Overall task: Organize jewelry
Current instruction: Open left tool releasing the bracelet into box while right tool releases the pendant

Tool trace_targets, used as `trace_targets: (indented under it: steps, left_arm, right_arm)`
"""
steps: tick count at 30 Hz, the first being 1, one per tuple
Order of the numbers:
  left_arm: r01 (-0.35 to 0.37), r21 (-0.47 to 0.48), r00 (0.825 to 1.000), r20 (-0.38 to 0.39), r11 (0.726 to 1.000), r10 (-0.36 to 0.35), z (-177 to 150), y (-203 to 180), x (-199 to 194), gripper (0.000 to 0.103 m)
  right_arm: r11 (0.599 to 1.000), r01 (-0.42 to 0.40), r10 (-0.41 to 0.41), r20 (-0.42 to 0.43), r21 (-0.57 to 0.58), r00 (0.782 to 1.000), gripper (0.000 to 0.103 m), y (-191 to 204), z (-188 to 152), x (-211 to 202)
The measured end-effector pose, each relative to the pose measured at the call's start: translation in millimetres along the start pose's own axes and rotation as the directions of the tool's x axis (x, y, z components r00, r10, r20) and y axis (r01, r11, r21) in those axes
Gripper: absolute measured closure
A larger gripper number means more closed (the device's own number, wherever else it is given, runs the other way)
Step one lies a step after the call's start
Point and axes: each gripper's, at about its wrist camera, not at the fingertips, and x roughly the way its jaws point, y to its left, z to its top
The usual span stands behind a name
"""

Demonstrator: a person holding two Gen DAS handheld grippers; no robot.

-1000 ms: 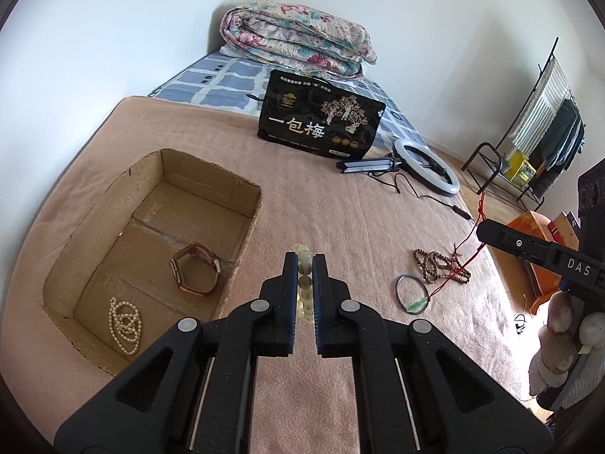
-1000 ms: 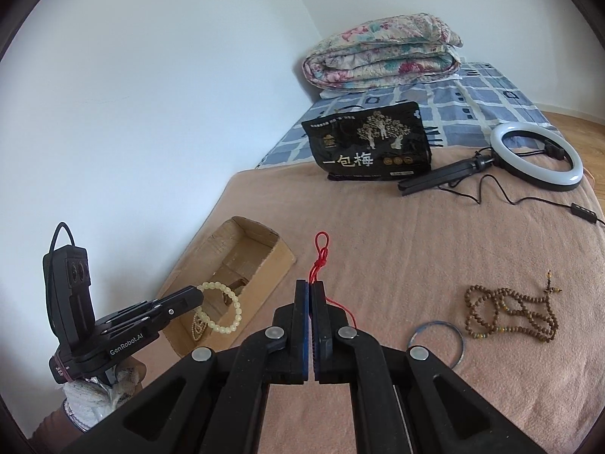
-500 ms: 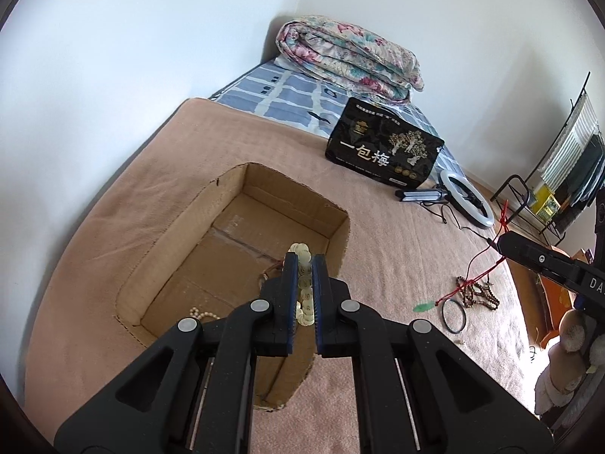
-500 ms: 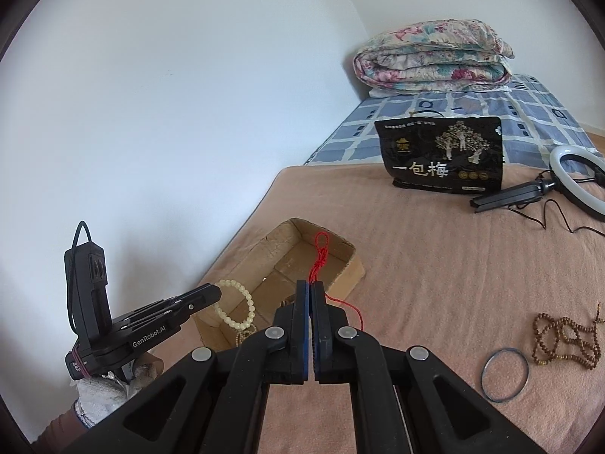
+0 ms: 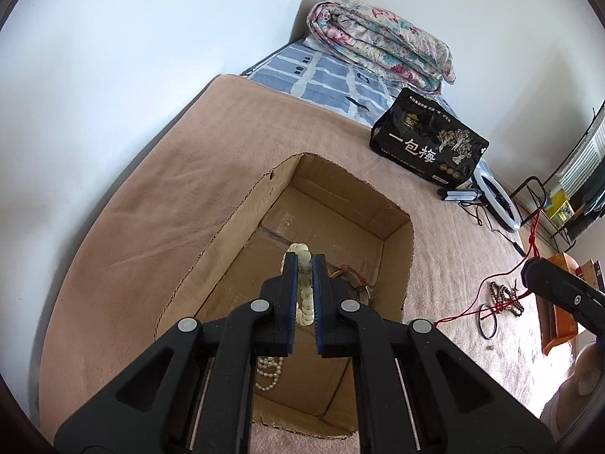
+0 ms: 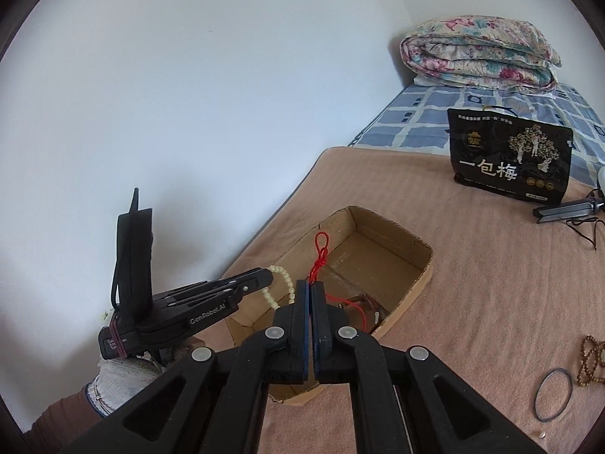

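My left gripper [image 5: 304,261] pinches one pale bead bracelet [image 5: 301,255] above the one cardboard box [image 5: 242,204] on the bed. My right gripper [image 6: 311,289] clamps one red cord [image 6: 320,253] at the box's near edge. Inside lies one pearl strand [image 5: 269,372].

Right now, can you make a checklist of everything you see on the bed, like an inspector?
Surface: tan blanket over the bed.
Job's things: cardboard box holds a white pearl strand; brown bead string and dark ring lie on the blanket.
Clutter: black snack bag, folded quilt.
Grippers: left gripper shut on the pale bead bracelet above the box; right gripper shut on the red cord.
Cables: black cable beside the ring light.
Surroundings: white wall, metal rack.
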Motion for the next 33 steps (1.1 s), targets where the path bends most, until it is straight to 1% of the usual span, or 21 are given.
trace_targets:
  steps: [7,13,19,20,21,22,23,24,25,27,29,31,33]
  left_arm:
    - [-0.003,0.004,1.0,-0.017,1.0,0.003,7.5,3.8,15.8,0.098]
    - [-0.009,-0.01,1.0,-0.027,1.0,0.009,10.2,7.9,23.2,0.098]
    - [0.005,-0.029,1.0,-0.025,1.0,-0.006,15.1,9.3,22.8,0.098]
    - [0.008,-0.032,1.0,-0.023,0.999,-0.008,15.5,9.4,21.9,0.098]
    - [0.009,-0.033,1.0,-0.023,0.999,-0.009,16.0,8.4,21.3,0.098]
    - [0.008,-0.033,1.0,-0.024,0.999,-0.009,16.4,7.4,20.8,0.098]
    - [0.005,-0.031,1.0,-0.024,1.0,-0.006,16.8,6.4,20.0,0.098]
    - [0.003,-0.026,1.0,-0.021,1.0,-0.004,17.0,5.1,18.9,0.098]
    - [-0.001,-0.021,1.0,-0.017,1.0,0.0,17.1,3.5,17.7,0.098]
    - [-0.005,-0.013,1.0,-0.01,1.0,0.005,17.4,0.7,15.2,0.098]
    - [-0.007,-0.005,1.0,-0.005,1.0,0.007,17.5,-2.2,13.3,0.098]
    - [-0.009,0.002,1.0,0.0,1.0,0.009,17.5,-5.3,11.7,0.098]
    - [-0.009,0.006,1.0,0.004,1.0,0.009,17.6,-9.2,10.0,0.098]
  right_arm:
    - [1.0,-0.003,0.001,-0.063,-0.022,0.998,0.103,17.4,-9.7,33.4]
    - [1.0,-0.005,0.003,-0.116,-0.012,0.993,0.103,17.7,-23.1,54.9]
    - [1.0,0.0,-0.002,-0.144,-0.011,0.99,0.103,15.6,-32.6,61.7]
    - [1.0,-0.002,0.001,-0.144,-0.011,0.99,0.099,15.6,-33.0,60.8]
    - [1.0,0.005,-0.006,-0.142,-0.013,0.99,0.098,15.5,-32.7,59.9]
    - [1.0,0.015,-0.017,-0.14,-0.015,0.99,0.083,15.2,-31.6,59.7]
    - [1.0,0.025,-0.027,-0.135,-0.017,0.991,0.06,15.2,-31.1,58.0]
    - [0.999,0.035,-0.037,-0.126,-0.02,0.991,0.054,15.5,-30.4,56.1]
    - [0.999,0.043,-0.045,-0.119,-0.025,0.992,0.051,16.0,-30.1,53.9]
    - [0.998,0.055,-0.059,-0.113,-0.04,0.992,0.05,16.9,-29.8,49.9]
    - [0.996,0.074,-0.079,-0.106,-0.053,0.991,0.041,17.5,-31.0,45.2]
    - [0.994,0.092,-0.098,-0.095,-0.063,0.991,0.036,17.2,-32.7,40.0]
    - [0.992,0.106,-0.112,-0.088,-0.07,0.99,0.033,15.7,-34.4,35.6]
